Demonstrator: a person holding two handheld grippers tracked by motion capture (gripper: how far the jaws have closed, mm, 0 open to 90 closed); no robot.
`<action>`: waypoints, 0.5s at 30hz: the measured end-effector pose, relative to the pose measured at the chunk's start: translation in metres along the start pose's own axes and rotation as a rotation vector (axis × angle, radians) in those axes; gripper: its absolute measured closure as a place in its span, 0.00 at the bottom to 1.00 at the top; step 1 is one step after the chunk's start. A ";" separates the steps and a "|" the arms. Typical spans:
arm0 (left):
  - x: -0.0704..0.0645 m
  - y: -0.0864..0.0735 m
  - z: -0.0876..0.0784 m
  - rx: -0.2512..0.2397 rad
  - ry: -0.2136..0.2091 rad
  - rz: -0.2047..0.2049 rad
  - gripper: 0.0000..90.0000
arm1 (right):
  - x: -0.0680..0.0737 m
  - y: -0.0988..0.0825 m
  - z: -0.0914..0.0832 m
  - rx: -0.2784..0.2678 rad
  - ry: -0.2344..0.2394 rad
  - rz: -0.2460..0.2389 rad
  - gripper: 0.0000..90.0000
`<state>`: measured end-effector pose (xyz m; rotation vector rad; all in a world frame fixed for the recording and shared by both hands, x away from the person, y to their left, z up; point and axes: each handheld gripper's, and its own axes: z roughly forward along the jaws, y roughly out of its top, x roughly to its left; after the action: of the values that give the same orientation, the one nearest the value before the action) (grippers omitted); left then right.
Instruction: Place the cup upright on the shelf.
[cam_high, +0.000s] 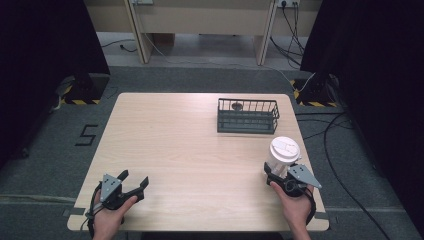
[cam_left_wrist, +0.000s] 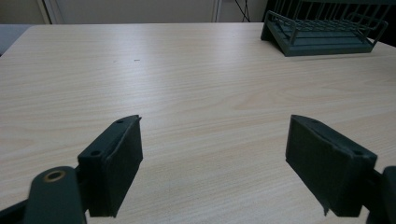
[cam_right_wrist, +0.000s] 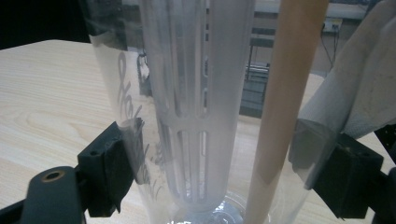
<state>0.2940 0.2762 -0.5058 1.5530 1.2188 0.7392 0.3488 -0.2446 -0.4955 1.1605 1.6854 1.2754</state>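
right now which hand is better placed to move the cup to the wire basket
Right. The right gripper already has its jaws around the clear cup, on the same side as the basket. The left gripper is open, far from both.

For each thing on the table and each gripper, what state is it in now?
Clear cup: upright, white lid on, clamped between the jaws.
Wire basket: upright at the far side, a small dark object inside.
Left gripper: open, nothing between the jaws.
Right gripper: shut on the clear cup.
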 end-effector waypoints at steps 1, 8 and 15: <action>0.000 0.000 0.000 0.000 0.000 0.000 0.20 | 0.000 0.001 0.001 0.002 0.000 0.000 0.20; 0.000 0.000 0.000 0.000 -0.001 -0.001 0.20 | -0.001 0.009 0.007 0.000 0.002 -0.001 0.20; 0.000 0.000 0.000 -0.001 -0.001 -0.002 0.20 | -0.001 0.018 0.013 -0.001 0.003 -0.006 0.21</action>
<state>0.2940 0.2765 -0.5060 1.5507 1.2189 0.7371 0.3656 -0.2394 -0.4812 1.1522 1.6891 1.2752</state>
